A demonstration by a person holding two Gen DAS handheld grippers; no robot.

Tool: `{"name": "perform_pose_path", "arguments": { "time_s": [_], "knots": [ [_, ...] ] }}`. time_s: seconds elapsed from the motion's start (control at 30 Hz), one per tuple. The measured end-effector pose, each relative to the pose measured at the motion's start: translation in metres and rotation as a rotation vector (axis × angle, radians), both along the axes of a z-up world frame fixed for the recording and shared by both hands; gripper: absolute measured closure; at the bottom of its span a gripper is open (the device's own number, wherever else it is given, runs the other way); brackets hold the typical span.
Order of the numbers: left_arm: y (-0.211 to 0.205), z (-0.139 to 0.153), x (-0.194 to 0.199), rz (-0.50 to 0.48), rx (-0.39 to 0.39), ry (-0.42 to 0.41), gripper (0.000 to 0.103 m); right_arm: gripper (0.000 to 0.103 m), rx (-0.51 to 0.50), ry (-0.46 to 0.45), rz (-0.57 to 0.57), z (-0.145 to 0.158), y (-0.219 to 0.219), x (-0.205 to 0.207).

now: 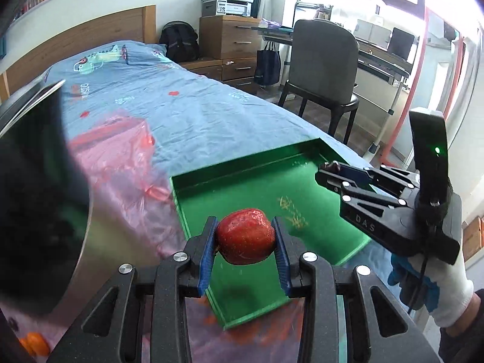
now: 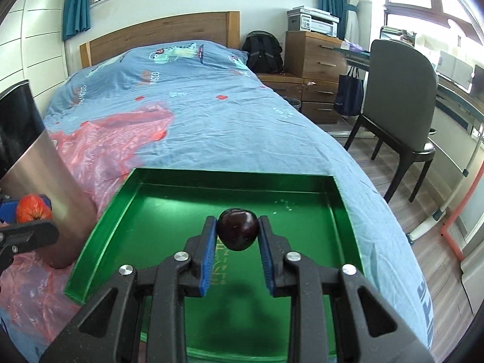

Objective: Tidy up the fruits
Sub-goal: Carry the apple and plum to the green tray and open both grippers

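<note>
My left gripper (image 1: 245,237) is shut on a red apple (image 1: 245,236) and holds it above the near left part of the green tray (image 1: 242,181). My right gripper (image 2: 237,234) is shut on a dark plum (image 2: 237,233) above the middle of the green tray (image 2: 302,211). The right gripper also shows in the left wrist view (image 1: 332,171), over the tray's right side. The left gripper with the apple (image 2: 30,208) shows at the left edge of the right wrist view. The tray holds no fruit that I can see.
The tray lies on a bed with a blue cover (image 2: 211,115). A pink plastic bag (image 2: 99,151) is spread left of it. A steel container (image 2: 45,199) stands on the bag beside the tray. An orange fruit (image 1: 34,343) lies at the lower left. A chair (image 2: 402,103) stands right of the bed.
</note>
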State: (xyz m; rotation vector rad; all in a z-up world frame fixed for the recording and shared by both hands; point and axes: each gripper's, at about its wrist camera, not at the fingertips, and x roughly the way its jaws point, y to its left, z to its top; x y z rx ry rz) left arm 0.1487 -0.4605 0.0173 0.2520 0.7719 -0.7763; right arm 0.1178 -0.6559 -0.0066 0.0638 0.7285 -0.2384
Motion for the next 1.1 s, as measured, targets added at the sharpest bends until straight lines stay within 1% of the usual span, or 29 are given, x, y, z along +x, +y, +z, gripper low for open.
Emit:
{"name": "perform_pose_path", "arguments": {
  "time_s": [0.1, 0.2, 0.3, 0.4, 0.43, 0.63, 0.8, 0.93, 0.97, 1.0, 1.03, 1.07, 1.1],
  "knots": [
    [-0.032, -0.009, 0.031, -0.005, 0.017, -0.024, 0.072, 0.103, -0.009, 0.017, -0.017, -0.011, -0.022, 0.008],
    [-0.049, -0.028, 0.052, 0.008, 0.041, -0.019, 0.072, 0.103, 0.001, 0.032, -0.032, -0.026, -0.041, 0.019],
    [-0.058, -0.055, 0.065, 0.027, 0.089, 0.002, 0.072, 0.103, 0.012, 0.047, -0.037, -0.038, -0.053, 0.027],
    [-0.052, -0.077, 0.070, 0.062, 0.127, 0.041, 0.072, 0.103, 0.015, 0.051, -0.027, -0.044, -0.056, 0.032],
    [-0.048, -0.080, 0.069, 0.077, 0.135, 0.052, 0.072, 0.103, 0.022, 0.057, -0.021, -0.045, -0.056, 0.036],
    [-0.036, -0.090, 0.063, 0.147, 0.191, 0.072, 0.071, 0.103, -0.017, 0.122, 0.016, -0.056, -0.042, 0.063],
    [-0.031, -0.096, 0.073, 0.177, 0.194, 0.118, 0.071, 0.103, -0.035, 0.169, 0.029, -0.063, -0.037, 0.080],
    [-0.032, -0.098, 0.075, 0.189, 0.205, 0.137, 0.069, 0.103, -0.026, 0.175, 0.021, -0.064, -0.039, 0.080],
    [-0.034, -0.098, 0.074, 0.188, 0.213, 0.135, 0.069, 0.096, -0.032, 0.177, 0.018, -0.064, -0.039, 0.080],
    [-0.035, -0.098, 0.075, 0.185, 0.215, 0.135, 0.069, 0.094, -0.040, 0.179, 0.015, -0.064, -0.039, 0.080],
    [-0.035, -0.098, 0.074, 0.182, 0.217, 0.137, 0.067, 0.085, -0.044, 0.180, 0.011, -0.064, -0.038, 0.080],
    [-0.036, -0.098, 0.075, 0.177, 0.219, 0.142, 0.061, 0.060, -0.047, 0.183, 0.008, -0.064, -0.038, 0.081],
    [-0.036, -0.098, 0.079, 0.177, 0.221, 0.148, 0.058, 0.047, -0.047, 0.188, 0.008, -0.064, -0.038, 0.081]
  ]
}}
